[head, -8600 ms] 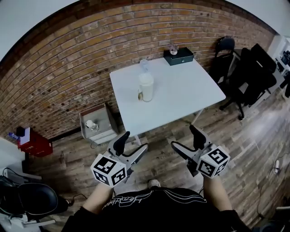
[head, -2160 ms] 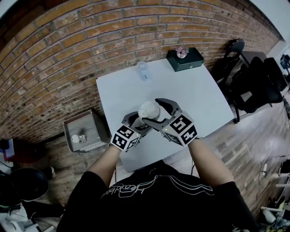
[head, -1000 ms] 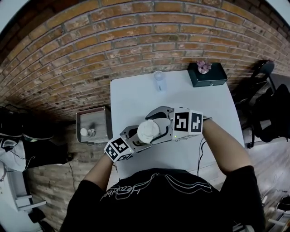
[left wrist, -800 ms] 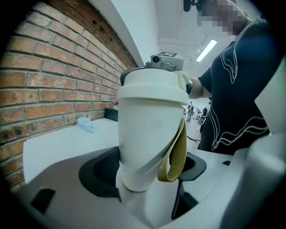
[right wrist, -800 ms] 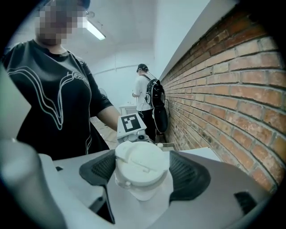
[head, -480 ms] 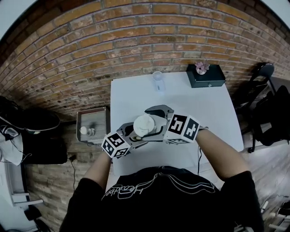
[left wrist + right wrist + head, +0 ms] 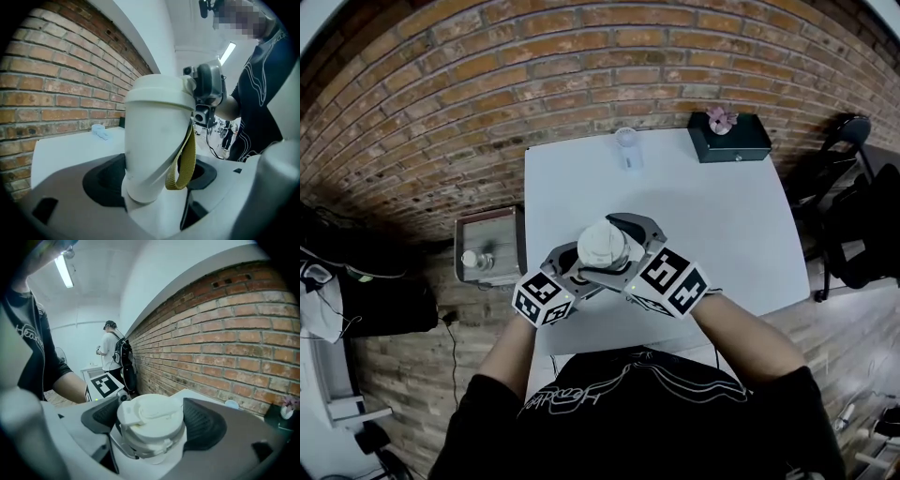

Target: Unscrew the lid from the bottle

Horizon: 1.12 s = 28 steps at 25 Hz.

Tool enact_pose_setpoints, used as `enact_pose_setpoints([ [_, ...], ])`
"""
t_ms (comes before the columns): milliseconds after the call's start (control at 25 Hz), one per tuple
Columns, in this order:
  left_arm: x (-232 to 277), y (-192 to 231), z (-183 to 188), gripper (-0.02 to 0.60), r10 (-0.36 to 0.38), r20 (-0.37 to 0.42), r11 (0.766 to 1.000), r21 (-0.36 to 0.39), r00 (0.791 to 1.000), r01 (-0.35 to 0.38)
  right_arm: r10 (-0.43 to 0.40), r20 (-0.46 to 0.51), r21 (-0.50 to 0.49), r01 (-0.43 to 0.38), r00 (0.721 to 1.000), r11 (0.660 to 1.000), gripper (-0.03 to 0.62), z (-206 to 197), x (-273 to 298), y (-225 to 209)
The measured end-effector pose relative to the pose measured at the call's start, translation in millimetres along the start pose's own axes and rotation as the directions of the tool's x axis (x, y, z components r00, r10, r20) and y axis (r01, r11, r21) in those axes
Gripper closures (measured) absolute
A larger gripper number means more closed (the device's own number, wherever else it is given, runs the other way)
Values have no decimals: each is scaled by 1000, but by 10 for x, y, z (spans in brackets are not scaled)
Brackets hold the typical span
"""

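We note: white bottle (image 7: pixel 592 259) over table's (image 7: pixel 712 216) near edge | left gripper (image 7: pixel 575 274) at its body | right gripper (image 7: pixel 619 251) jaws around lid (image 7: pixel 603 242), just been opening | clear cup (image 7: pixel 627 148), dark box (image 7: pixel 731 141) by brick wall (image 7: pixel 487 84).

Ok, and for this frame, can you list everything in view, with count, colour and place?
bottle: one, white, held over the table's near side
lid: one, white, on the bottle
strap: one, mustard loop, hanging below the lid
table: one, white, by the brick wall
cup: one, clear, table's far edge
box: one, dark, table's far right corner, pink flower on top
cabinet: one, grey, on the floor left of the table
chair: one, black, right of the table
bystander: one, white top, near the wall
left gripper: grey, shut on the bottle's body
right gripper: grey, jaws have just been opening, lid between them
arms, shirt: two bare, one black, head view's bottom
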<state>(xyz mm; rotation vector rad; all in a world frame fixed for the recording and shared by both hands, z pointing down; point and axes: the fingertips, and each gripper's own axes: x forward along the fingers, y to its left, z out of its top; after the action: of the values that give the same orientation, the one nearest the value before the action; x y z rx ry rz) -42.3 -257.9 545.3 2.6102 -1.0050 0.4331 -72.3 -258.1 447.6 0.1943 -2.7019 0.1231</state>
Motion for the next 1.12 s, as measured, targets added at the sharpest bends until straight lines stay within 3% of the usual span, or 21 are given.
enact_pose_setpoints([
  [160, -13, 4, -11, 213, 4, 8, 1000, 6, 1000, -4, -15, 7, 3, 15, 1000, 1000, 206, -19, 18, -17],
  [480, -3, -8, -21, 213, 18, 10, 1000, 4, 1000, -18, -1, 3, -23, 1, 1000, 1000, 197, -39, 5, -8],
  [1120, -134, -27, 10, 212, 60, 41, 997, -58, 997, -58, 11, 55, -8, -11, 998, 1000, 197, 210, -192, -35],
])
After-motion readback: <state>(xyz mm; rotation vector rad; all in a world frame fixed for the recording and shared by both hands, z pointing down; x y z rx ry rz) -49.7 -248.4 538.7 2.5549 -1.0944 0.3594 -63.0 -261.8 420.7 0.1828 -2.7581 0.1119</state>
